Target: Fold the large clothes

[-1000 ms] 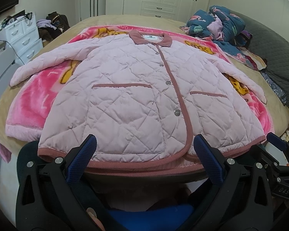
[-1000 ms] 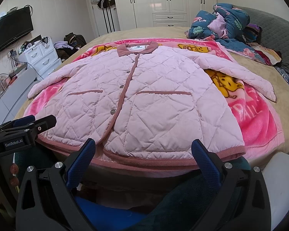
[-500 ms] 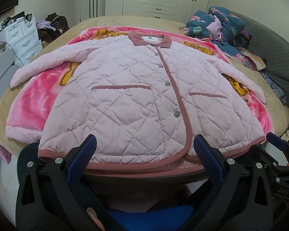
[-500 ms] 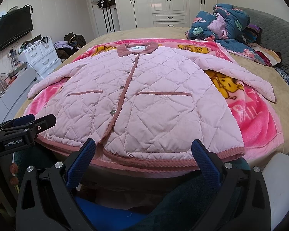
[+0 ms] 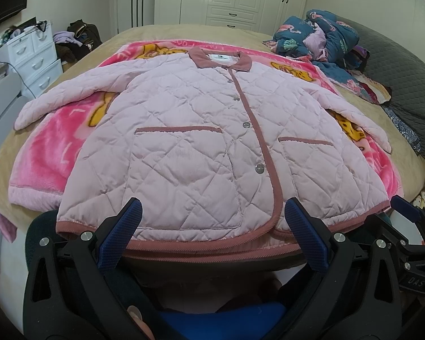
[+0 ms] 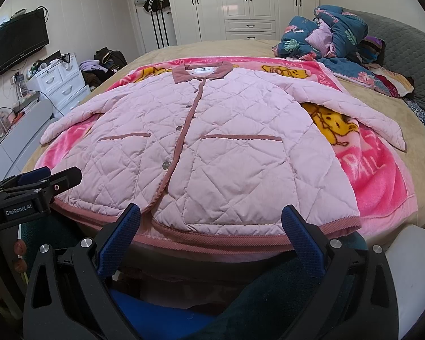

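A pale pink quilted jacket (image 5: 201, 141) with dusty-rose trim lies flat and buttoned on a pink cartoon blanket (image 5: 51, 153), both sleeves spread out; it also shows in the right wrist view (image 6: 212, 153). My left gripper (image 5: 212, 226) is open and empty, just short of the jacket's hem near its middle. My right gripper (image 6: 209, 226) is open and empty, just short of the hem on the jacket's right half. The left gripper's body shows at the left edge of the right wrist view (image 6: 36, 187).
The blanket lies on a tan bed (image 6: 422, 130). A heap of dark floral clothes (image 6: 337, 36) sits at the bed's far right. White drawers (image 6: 59, 82) and a clothes pile stand left of the bed. White wardrobes (image 6: 249, 2) line the back wall.
The left wrist view has shifted very slightly; the jacket sits a touch higher in it. The right gripper and the jacket have not visibly moved.
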`<state>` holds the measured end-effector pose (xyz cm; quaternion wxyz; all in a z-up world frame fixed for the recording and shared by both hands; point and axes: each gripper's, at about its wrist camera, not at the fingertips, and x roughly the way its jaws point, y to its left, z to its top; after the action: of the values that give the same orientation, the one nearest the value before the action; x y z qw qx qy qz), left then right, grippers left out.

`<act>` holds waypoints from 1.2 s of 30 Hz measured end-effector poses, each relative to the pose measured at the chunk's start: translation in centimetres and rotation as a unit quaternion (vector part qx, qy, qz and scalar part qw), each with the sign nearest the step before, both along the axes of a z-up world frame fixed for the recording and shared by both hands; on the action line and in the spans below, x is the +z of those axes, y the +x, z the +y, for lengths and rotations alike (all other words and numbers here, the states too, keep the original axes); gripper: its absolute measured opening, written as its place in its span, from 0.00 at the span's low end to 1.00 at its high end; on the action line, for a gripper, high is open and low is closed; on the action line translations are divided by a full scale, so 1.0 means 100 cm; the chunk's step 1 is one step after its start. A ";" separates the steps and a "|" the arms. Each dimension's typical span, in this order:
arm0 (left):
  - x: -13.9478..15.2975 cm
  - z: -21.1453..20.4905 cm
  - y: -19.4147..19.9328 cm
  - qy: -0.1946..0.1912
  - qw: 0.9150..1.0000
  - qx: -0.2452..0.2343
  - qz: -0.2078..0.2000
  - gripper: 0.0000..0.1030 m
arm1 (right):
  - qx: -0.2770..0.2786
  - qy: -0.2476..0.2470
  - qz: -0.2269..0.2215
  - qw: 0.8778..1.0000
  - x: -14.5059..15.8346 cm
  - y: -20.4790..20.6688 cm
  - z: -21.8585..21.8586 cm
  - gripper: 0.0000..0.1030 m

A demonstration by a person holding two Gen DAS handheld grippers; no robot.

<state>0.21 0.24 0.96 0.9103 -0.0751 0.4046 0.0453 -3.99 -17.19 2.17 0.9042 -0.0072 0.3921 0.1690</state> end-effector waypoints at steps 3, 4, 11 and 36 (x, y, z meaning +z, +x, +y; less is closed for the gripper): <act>0.000 0.000 0.000 0.000 1.000 0.001 0.000 0.92 | -0.001 0.000 0.001 1.000 0.000 0.000 0.000 0.96; 0.000 0.000 0.001 0.000 1.000 0.001 0.000 0.92 | 0.000 -0.001 0.002 1.000 0.000 0.001 0.001 0.96; 0.000 0.003 0.004 0.000 1.000 0.006 -0.003 0.92 | 0.002 -0.002 0.005 1.000 -0.001 0.006 0.004 0.96; 0.003 0.024 0.061 -0.008 1.000 0.013 0.002 0.92 | 0.008 0.004 0.021 1.000 0.006 0.073 0.015 0.96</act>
<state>6.31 2.61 1.27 0.9083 -0.0871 0.4056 0.0540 3.29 -15.67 2.74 0.8944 -0.0031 0.4101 0.1783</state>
